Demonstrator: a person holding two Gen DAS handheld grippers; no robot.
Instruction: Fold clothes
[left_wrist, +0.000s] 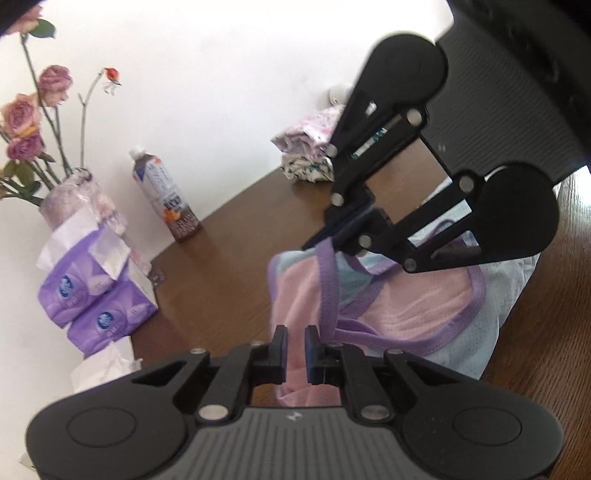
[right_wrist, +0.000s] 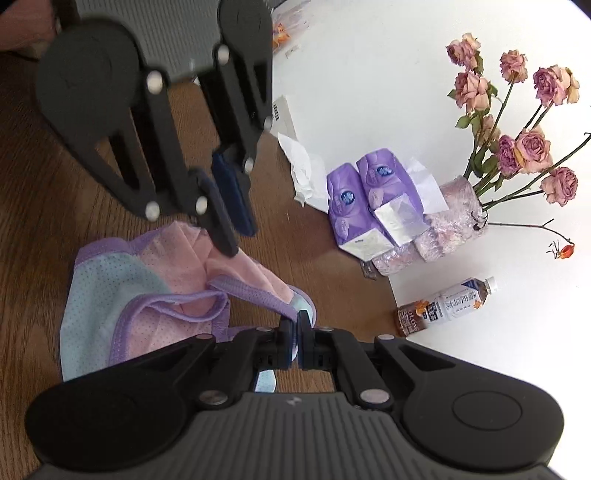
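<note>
A small mesh top, pink and light blue with purple trim (left_wrist: 399, 302), lies on the brown wooden table (left_wrist: 229, 258). It also shows in the right wrist view (right_wrist: 147, 295). My left gripper (left_wrist: 295, 354) has its jaws narrowly apart over the pink edge of the top; pink cloth shows in the gap. In the right wrist view it (right_wrist: 231, 210) is above the pink edge. My right gripper (right_wrist: 297, 339) is shut on a purple-trimmed corner of the top. In the left wrist view it (left_wrist: 343, 236) pinches a purple strap.
A folded pile of floral clothes (left_wrist: 310, 147) sits at the table's far edge. Two purple tissue packs (right_wrist: 365, 199), a wrapped bunch of dried roses (right_wrist: 509, 140), a drink bottle (right_wrist: 443, 306) and crumpled tissue (right_wrist: 303, 173) lie beside the table edge.
</note>
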